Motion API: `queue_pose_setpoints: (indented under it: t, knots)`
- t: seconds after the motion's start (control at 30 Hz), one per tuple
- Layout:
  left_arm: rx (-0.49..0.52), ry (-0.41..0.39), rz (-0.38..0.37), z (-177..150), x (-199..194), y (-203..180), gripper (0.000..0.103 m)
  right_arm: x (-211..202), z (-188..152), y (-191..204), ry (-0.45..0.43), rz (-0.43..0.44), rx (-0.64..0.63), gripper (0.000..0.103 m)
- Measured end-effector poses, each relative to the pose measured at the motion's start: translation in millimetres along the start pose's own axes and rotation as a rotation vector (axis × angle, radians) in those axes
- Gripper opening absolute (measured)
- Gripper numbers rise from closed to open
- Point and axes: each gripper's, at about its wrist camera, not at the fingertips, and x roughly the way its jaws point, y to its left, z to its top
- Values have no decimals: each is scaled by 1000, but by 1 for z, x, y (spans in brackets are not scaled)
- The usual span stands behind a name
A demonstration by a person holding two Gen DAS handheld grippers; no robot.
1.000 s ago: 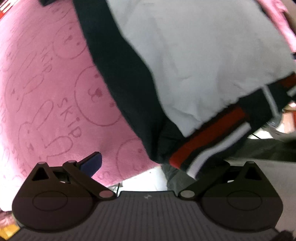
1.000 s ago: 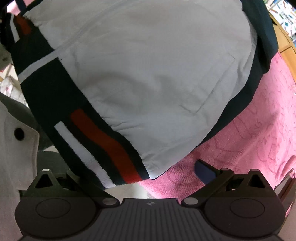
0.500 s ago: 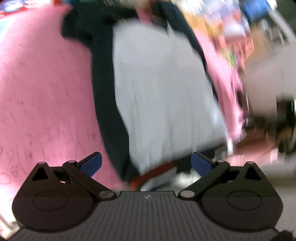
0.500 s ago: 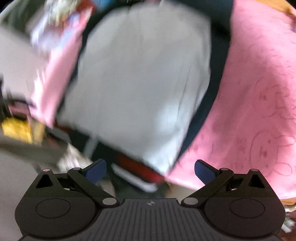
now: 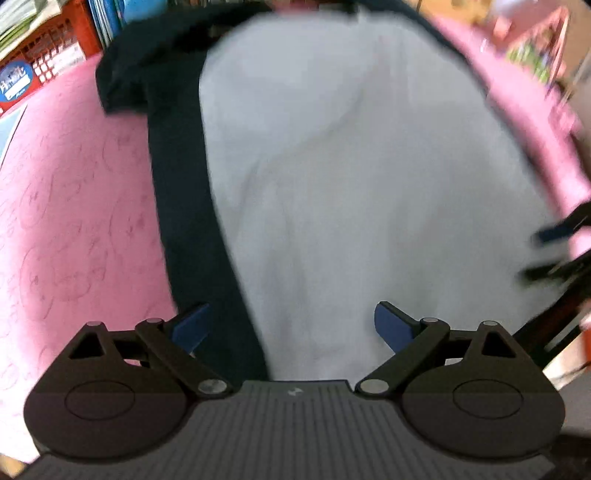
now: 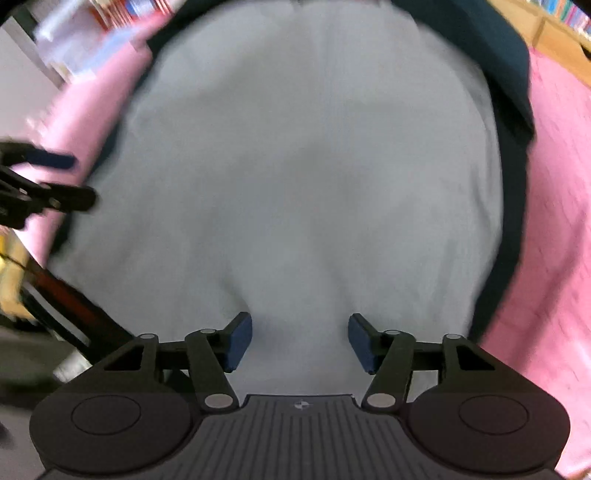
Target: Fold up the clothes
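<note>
A jacket with a pale grey-white panel [image 5: 362,177] and dark navy sides [image 5: 184,192] lies spread on a pink blanket [image 5: 74,206]. My left gripper [image 5: 291,325] is open just above the jacket's near end, one finger over the navy strip and the other over the pale panel. My right gripper [image 6: 300,343] is open over the pale panel [image 6: 314,177], with nothing between its pads. Each gripper shows in the other's view: the right gripper [image 5: 554,251] at the right edge, the left gripper [image 6: 48,181] at the left edge. The red-and-white striped hem [image 6: 62,295] hangs at lower left.
The pink blanket [image 6: 554,192] with faint rabbit prints extends on both sides of the jacket. A red crate and books [image 5: 48,55] stand behind at the far left. A wooden shelf [image 6: 554,33] sits at the far right.
The striped hem, right at both grippers a second ago, has dropped out of the jaws. Both cameras have swung up over the pale panel. The right jaws stand narrower.
</note>
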Motion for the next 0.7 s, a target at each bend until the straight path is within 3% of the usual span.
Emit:
queue_pose_setpoints:
  t: [0.07,0.13,0.17,0.23,0.33,0.5,0.63,0.67,0.7]
  knots:
    - [4,22,17,-4,5,1,97,-6,-6,-15,31,-32,15,62]
    - [7,45,34,-8,11,1,101,-19,-4,-32,3,-86,25,66]
    - [9,56,43,-10,13,2,103,-27,1,-39,-33,-114,25,69]
    - [13,78,60,-14,18,2,103,-42,22,-51,-139,-189,20,89]
    - [18,111,85,-20,26,3,103,-48,73,-57,-317,-347,-11,101]
    - [10,117,101,-23,28,4,103,5,166,-36,-447,-553,-172,103]
    - [-33,117,112,-25,28,6,103,72,212,-15,-458,-647,-321,103]
    - [-44,117,115,-26,28,6,103,83,219,-17,-442,-650,-345,100]
    - [-55,117,117,-26,27,7,103,93,225,-19,-425,-653,-369,77]
